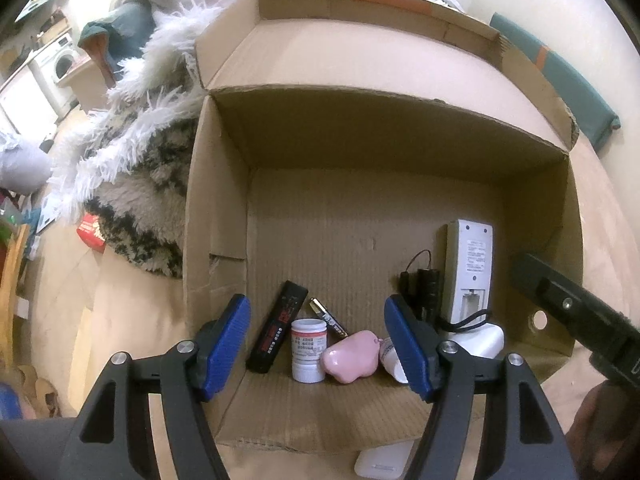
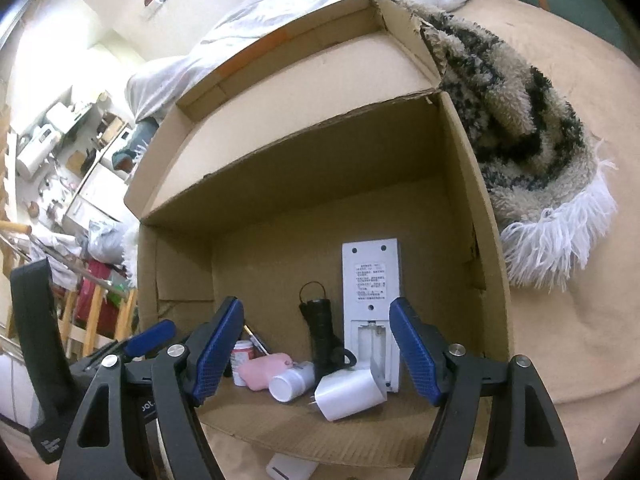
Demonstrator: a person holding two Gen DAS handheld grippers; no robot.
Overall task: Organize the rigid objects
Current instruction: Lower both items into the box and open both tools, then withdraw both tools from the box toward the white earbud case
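The left wrist view alone shows a slim black rectangular device with red markings (image 1: 278, 330) leaning at the lower left of the open brown corrugated cardboard box (image 1: 216, 208), and a washing machine (image 1: 60, 65) in the upper left of the frame. The right wrist view alone shows the smooth white plastic plug adapter with metal prongs (image 2: 349, 394) whole, low in the centre. Both views show the white pill bottle with a red-banded label (image 1: 307, 354), the glossy pink rounded plastic case (image 1: 352, 356), the small white tube lying on its side (image 2: 291, 380), the black ribbed flashlight with a cord loop (image 2: 320, 328) and the flat white remote lying back-up, its battery bay uncovered (image 2: 371, 300), all clustered on the box floor near its front edge. A shaggy black-and-cream rug with white fringe (image 2: 520, 120) lies beside the box. The left hand-held gripper (image 1: 318, 344) and the right hand-held gripper (image 2: 316, 348) both stand released, their blue textured pads apart, gripping nothing.
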